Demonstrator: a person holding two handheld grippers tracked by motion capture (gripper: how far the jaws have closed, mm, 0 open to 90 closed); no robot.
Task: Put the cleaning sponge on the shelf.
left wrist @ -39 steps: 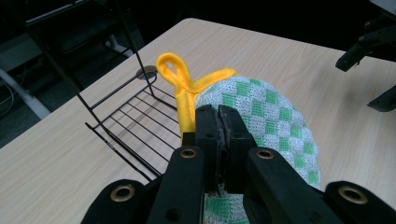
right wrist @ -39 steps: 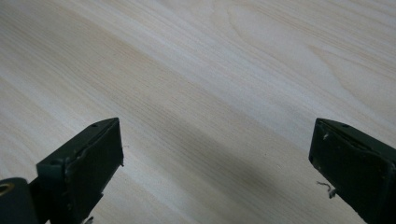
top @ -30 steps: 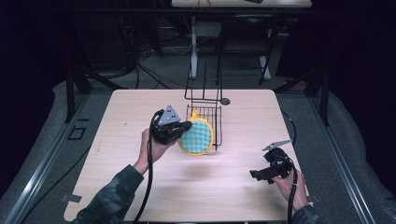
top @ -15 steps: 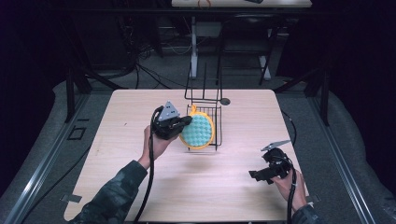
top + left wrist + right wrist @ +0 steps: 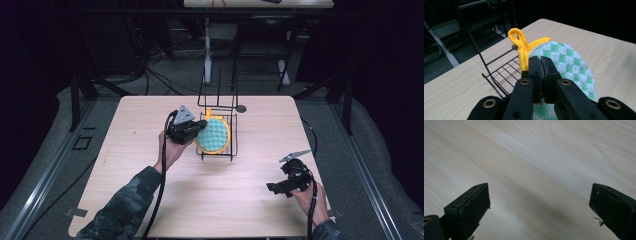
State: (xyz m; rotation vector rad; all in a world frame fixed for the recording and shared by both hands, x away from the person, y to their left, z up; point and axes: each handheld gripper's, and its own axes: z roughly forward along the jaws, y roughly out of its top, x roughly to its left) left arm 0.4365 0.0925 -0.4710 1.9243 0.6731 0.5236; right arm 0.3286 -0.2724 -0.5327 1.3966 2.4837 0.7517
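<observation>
1. Your left gripper (image 5: 192,131) is squeezed tight on the round pot holder (image 5: 214,135). In the left gripper view, the two black jaws are pressed together on its edge (image 5: 564,60).

2. The pot holder is round, with green and white squares and a yellow rim. A yellow loop (image 5: 517,37) sticks up from its edge, just beside the jaws.

3. From the high view, the pot holder is standing up on its edge, not lying flat. It sits over the low wire tray of the black wire rack (image 5: 220,107). I cannot tell if it is touching the wires.

4. The rack stands near the far middle of the wooden table (image 5: 150,115). Thin black rods rise from its back. In the left gripper view, the wire tray (image 5: 501,70) shows to the left of the pot holder.

5. Your left hand (image 5: 170,152) comes in from the bottom left, and the black cable hangs down along your sleeve.

6. Your right gripper (image 5: 282,186) is well apart from the rack, near the front right of the table. Your right hand (image 5: 307,197) holds it low over the wood.

7. In the right gripper view, the two jaws of that gripper (image 5: 540,212) stand wide apart. Nothing is between them but bare wood.

8. A small dark round thing (image 5: 241,108) lies on the table just to the right of the rack's back. It is too small for me to tell what it is.
</observation>
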